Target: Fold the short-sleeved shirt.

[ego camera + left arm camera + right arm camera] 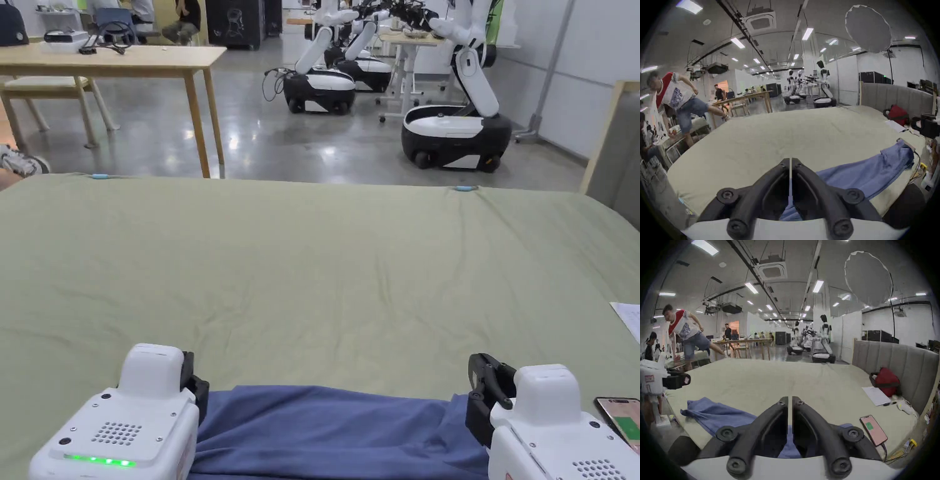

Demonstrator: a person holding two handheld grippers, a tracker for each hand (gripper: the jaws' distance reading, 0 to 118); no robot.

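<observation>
Both grippers sit low at the near edge of a green-sheeted bed (312, 269), one at each end of a blue shirt (325, 431). Left gripper (790, 160), at 7 o'clock in the head view, has its jaws drawn together to a thin slit, with blue cloth showing in the gap near their base; whether the tips pinch the fabric cannot be told. Right gripper (790, 400), at 5 o'clock in the head view, has its jaws likewise nearly closed, blue cloth visible between them lower down; its grip cannot be told either.

Shirt lies bunched in a long band along the bed's near edge, stretched between the two grippers, at 6 o'clock in the head view. From the left gripper view it runs off toward 3 o'clock; from the right gripper view it trails toward 9 o'clock.

A phone (873, 430) lies on the sheet just beside the right gripper, at 4 o'clock, a cable at its near end. A sheet of paper (876, 395) and a red bag (886, 382) rest by the padded headboard (899, 363) at 3 o'clock. Beyond the bed stand a wooden table (125, 62) at 11 o'clock and white wheeled robots (456, 125) at 1 o'clock. A person (687, 334) in a red-and-white top leans over at 9 o'clock in the right gripper view.
</observation>
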